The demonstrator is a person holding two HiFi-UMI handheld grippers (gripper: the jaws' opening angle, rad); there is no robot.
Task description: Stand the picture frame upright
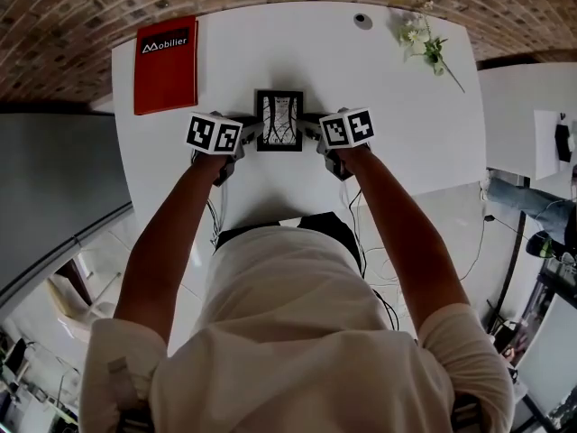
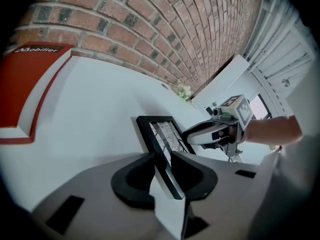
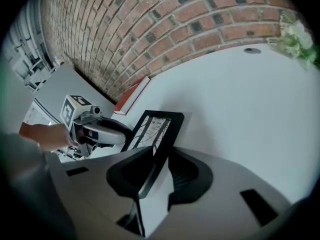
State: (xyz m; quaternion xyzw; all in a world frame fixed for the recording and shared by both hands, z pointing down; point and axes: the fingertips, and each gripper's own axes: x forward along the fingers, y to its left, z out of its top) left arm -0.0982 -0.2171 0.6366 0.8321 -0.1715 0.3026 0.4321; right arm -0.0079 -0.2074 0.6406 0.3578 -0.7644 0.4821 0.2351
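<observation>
A black picture frame (image 1: pixel 279 120) with a branch print stands out against the white table (image 1: pixel 397 142), face turned up toward me; whether it lies flat or leans back I cannot tell. My left gripper (image 1: pixel 254 130) is at the frame's left edge, my right gripper (image 1: pixel 312 130) at its right edge. In the left gripper view the frame (image 2: pixel 161 131) runs between the left gripper (image 2: pixel 163 163) pads, which stand wide. In the right gripper view the frame (image 3: pixel 154 126) passes between the right gripper (image 3: pixel 159 160) pads; contact is unclear.
A red book (image 1: pixel 167 66) lies at the table's back left. A sprig of white flowers (image 1: pixel 422 41) and a round cable grommet (image 1: pixel 362 21) sit at the back right. A brick wall runs behind the table. My body is close to the front edge.
</observation>
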